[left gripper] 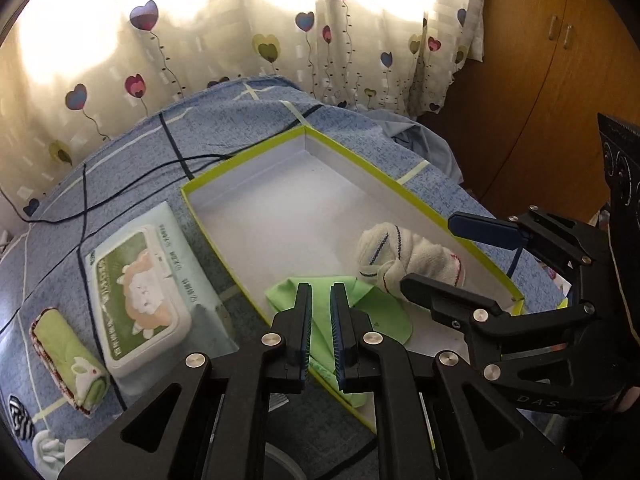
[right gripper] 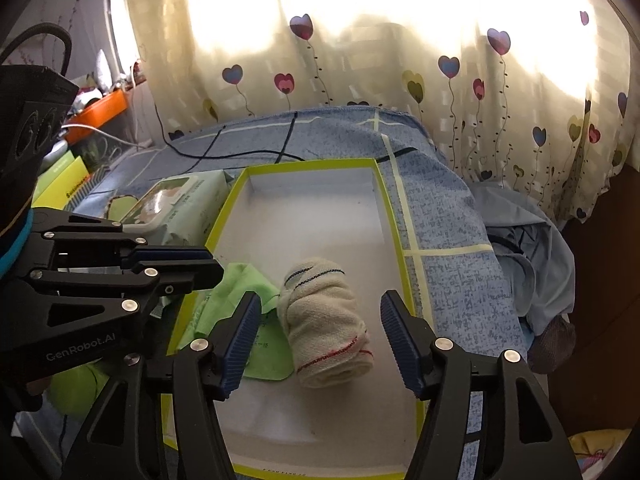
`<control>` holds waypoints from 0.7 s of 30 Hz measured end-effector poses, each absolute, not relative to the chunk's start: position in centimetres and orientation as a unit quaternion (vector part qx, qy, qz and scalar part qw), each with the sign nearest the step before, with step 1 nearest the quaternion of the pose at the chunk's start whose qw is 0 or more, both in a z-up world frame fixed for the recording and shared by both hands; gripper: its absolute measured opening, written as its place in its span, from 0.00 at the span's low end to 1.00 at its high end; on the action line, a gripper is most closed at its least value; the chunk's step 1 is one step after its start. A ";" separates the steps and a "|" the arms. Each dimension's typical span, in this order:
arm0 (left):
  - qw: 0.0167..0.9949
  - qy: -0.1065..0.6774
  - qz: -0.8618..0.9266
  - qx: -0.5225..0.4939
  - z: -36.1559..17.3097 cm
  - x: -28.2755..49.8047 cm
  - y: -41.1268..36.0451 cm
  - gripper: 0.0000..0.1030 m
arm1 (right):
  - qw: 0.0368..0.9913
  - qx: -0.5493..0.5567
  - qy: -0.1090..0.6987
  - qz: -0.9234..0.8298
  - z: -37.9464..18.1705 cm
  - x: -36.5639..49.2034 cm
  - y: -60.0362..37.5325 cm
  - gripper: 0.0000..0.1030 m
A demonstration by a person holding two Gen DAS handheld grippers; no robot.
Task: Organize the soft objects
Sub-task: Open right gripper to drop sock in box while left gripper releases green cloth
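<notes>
A blue patterned bedspread [left gripper: 248, 128] covers the surface under a heart-print curtain [left gripper: 280, 40], and on it lies a shallow white box with a yellow-green rim [left gripper: 248, 162], filling the middle of both views. Only the left wrist view shows the things at the lower left of the frame: a pack of wet wipes [left gripper: 140, 292] just beside the box's left wall, a rolled green towel [left gripper: 70, 360] further left, and a wooden cupboard [left gripper: 560, 60] at the upper right. Only the right wrist view shows an orange tray [right gripper: 108, 110] at the upper left and crumpled pale blue fabric [right gripper: 532, 240] at the right. Inside the box, toward its near end, a cream rolled cloth [right gripper: 324, 320] with a dark stripe and a red stripe lies beside a flat light green cloth [left gripper: 376, 308], the two touching. The far half of the box floor is bare. The left tool [left gripper: 321, 320] stands over the green cloth with its jaws only slightly parted; no pad visibly presses the fabric. The right tool [right gripper: 320, 340] is spread wide, its blue ribbed pads [right gripper: 240, 340] on either side of the cream roll and clear of it, the right pad over the box's right rim.
</notes>
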State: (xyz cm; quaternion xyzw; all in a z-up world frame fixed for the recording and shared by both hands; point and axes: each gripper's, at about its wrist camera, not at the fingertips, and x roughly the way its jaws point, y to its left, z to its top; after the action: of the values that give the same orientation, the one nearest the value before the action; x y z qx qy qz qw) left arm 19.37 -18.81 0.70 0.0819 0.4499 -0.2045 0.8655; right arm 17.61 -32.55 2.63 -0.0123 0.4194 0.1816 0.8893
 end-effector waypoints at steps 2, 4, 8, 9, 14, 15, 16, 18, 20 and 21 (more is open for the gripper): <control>0.870 0.445 -0.200 0.077 1.2 19.1 -18.6 0.11 | 0.888 -0.014 0.419 0.186 2.8 17.6 -32.5 0.69; 0.875 0.437 -0.197 0.073 1.7 18.8 -18.3 0.15 | 0.887 -0.019 0.419 0.194 3.0 17.5 -32.2 0.70; 0.887 0.421 -0.182 0.053 2.5 18.4 -17.3 0.19 | 0.884 -0.033 0.420 0.202 3.5 17.7 -31.9 0.71; 0.890 0.416 -0.177 0.048 2.6 18.2 -17.0 0.19 | 0.884 -0.035 0.419 0.203 3.6 17.8 -31.8 0.71; 0.905 0.397 -0.151 0.035 3.4 17.5 -15.6 0.19 | 0.885 -0.036 0.415 0.209 3.9 17.7 -32.0 0.76; 0.906 0.394 -0.149 0.034 3.6 17.3 -15.4 0.19 | 0.886 -0.034 0.415 0.207 4.0 17.7 -32.1 0.76; 0.908 0.391 -0.148 0.035 3.7 17.1 -15.3 0.19 | 0.886 -0.031 0.415 0.204 4.0 17.5 -32.3 0.76; 0.911 0.384 -0.147 0.038 4.1 16.7 -15.1 0.19 | 0.888 -0.024 0.414 0.197 4.1 17.3 -32.5 0.76; 0.913 0.378 -0.150 0.038 4.4 16.2 -14.8 0.19 | 0.890 -0.017 0.413 0.192 4.4 16.6 -32.7 0.76; 0.914 0.375 -0.151 0.037 4.6 15.9 -14.7 0.19 | 0.891 -0.017 0.412 0.191 4.5 16.4 -32.7 0.76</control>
State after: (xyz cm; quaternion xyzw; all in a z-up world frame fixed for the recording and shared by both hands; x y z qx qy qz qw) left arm 15.91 -14.69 4.63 0.0375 0.3752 -0.1508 0.9139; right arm 16.39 -32.70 4.53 -0.0167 0.4122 0.1910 0.8907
